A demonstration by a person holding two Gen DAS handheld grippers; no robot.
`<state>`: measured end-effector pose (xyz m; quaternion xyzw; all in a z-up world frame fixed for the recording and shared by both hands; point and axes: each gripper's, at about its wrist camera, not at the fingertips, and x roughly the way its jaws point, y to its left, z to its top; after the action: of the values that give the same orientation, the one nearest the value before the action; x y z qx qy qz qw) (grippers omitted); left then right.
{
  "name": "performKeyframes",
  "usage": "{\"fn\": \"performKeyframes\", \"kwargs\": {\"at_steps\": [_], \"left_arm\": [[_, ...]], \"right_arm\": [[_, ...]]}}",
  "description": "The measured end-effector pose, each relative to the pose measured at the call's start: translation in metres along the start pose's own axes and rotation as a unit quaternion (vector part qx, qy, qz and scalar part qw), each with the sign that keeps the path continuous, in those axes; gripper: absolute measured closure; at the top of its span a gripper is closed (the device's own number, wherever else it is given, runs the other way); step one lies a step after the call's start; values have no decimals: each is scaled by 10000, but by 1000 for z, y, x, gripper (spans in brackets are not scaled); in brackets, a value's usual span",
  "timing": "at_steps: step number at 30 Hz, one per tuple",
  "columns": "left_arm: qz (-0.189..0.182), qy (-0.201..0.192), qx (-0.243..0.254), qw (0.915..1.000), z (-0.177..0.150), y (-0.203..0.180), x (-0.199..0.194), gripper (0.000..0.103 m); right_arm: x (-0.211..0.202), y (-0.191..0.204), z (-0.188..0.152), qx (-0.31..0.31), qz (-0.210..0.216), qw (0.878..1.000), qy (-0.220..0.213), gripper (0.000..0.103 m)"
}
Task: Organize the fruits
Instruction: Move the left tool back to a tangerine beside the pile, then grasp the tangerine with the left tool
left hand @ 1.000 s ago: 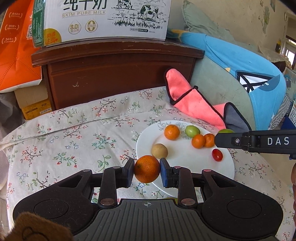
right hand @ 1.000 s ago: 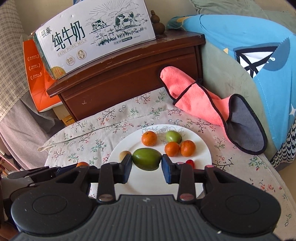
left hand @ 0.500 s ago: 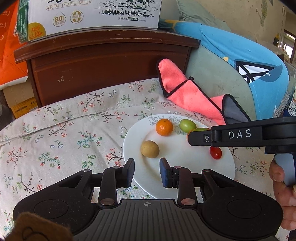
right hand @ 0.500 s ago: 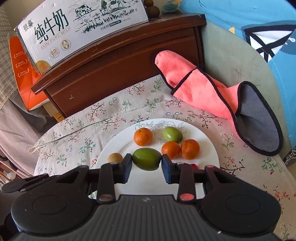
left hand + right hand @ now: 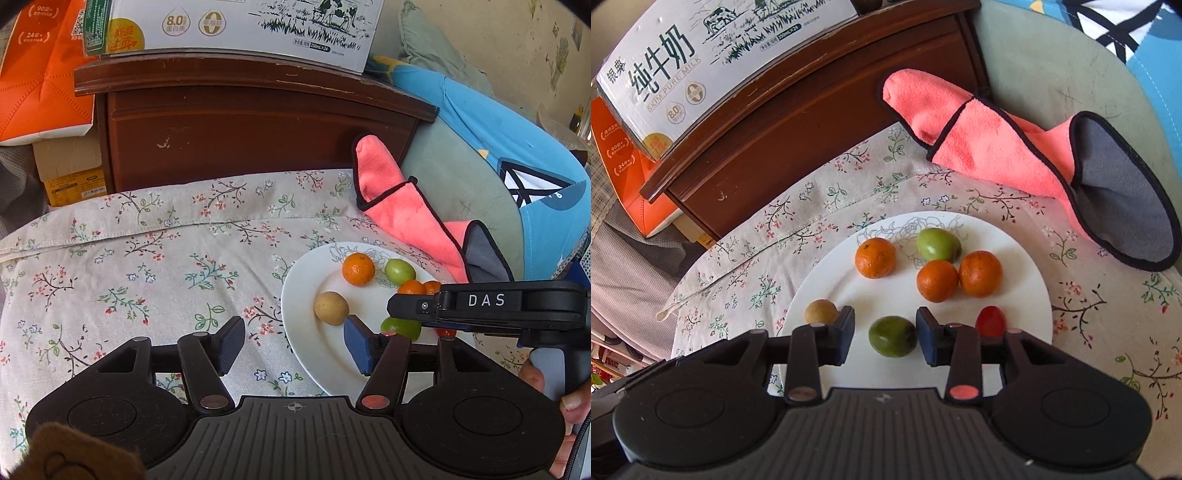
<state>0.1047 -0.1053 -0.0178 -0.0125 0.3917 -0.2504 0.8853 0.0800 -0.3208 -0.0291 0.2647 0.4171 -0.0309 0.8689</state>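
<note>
Both of the hand-held grippers hover at the white plate (image 5: 1015,254) on the flowered cloth (image 5: 147,258). On the right hand-held gripper (image 5: 885,335) the jaws have just been opening; a dark green fruit (image 5: 892,336) lies on the plate between the two blue pads, with a gap on the left side and the right pad close against it, so it looks let go rather than gripped. On the left hand-held gripper (image 5: 293,345) the jaws have just been opening too and stand apart with nothing between them, one pad over the cloth and the other over the near rim of the plate. In the left wrist view the right tool reaches in from the right, marked DAS, with a person's fingers (image 5: 570,402) on its handle. Around the green fruit the plate carries a small brown fruit (image 5: 820,312) to the left, a red cherry tomato (image 5: 989,320) to the right, and farther back three oranges, one (image 5: 875,257) set apart and two touching, with a pale green fruit (image 5: 937,244) behind them. Beyond the plate a pink cloth with a grey lining (image 5: 997,147) lies on the bedding, and a dark wooden cabinet (image 5: 812,122) behind holds a milk carton box (image 5: 701,48).
</note>
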Motion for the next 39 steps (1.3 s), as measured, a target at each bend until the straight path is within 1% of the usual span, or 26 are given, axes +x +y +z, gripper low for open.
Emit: {"fn": "performKeyframes", "kwargs": {"at_steps": [1, 2, 6, 10, 13, 15, 17, 19, 24, 27, 30, 33, 36, 37, 39], "left_arm": [[21, 39, -65, 10000, 1, 3, 0, 34], [57, 72, -120, 9999, 1, 5, 0, 30], [199, 266, -305, 9990, 2, 17, 4, 29], [198, 502, -750, 9957, 4, 41, 3, 28], [318, 646, -855, 9937, 2, 54, 2, 28], [303, 648, -890, 9935, 1, 60, -1, 28], [292, 676, -988, 9924, 0, 65, -4, 18], [233, 676, -982, 9926, -1, 67, -8, 14], [231, 631, -838, 9942, -4, 69, -18, 13], [238, 551, -996, 9932, -3, 78, -24, 13], [365, 447, -1164, 9915, -3, 85, -31, 13], [561, 316, -1038, 9925, -5, 84, -38, 13], [933, 507, -719, 9917, -11, 79, -29, 14], [1038, 573, -616, 9910, -14, 77, -25, 15], [1131, 690, -455, 9901, -19, 74, -18, 16]], "right_arm": [[-1, 0, 0, 21, 13, 10000, 0, 63], [-2, 0, 1, 42, 32, 10000, -10, 63], [-4, 1, 0, 56, 59, 10000, -5, 58], [-6, 1, 1, 46, 67, 10000, 16, 58], [-7, 1, 1, 83, 91, 9999, 12, 58], [-8, 3, 2, 75, 117, 9999, 12, 58], [-9, 3, 2, 62, 140, 9999, 19, 57], [-11, 4, 3, 68, 157, 9999, 28, 56], [-17, 2, 2, 134, 147, 9998, 56, 50], [-18, 0, 1, 196, 161, 9996, 83, 50], [-19, 1, 1, 165, 168, 9997, 65, 50], [-18, 4, 1, 144, 198, 9997, 68, 50], [-18, 6, 1, 142, 221, 9996, 75, 50], [-18, 5, 1, 146, 225, 9996, 73, 50], [-19, 5, 1, 149, 218, 9996, 69, 50]]}}
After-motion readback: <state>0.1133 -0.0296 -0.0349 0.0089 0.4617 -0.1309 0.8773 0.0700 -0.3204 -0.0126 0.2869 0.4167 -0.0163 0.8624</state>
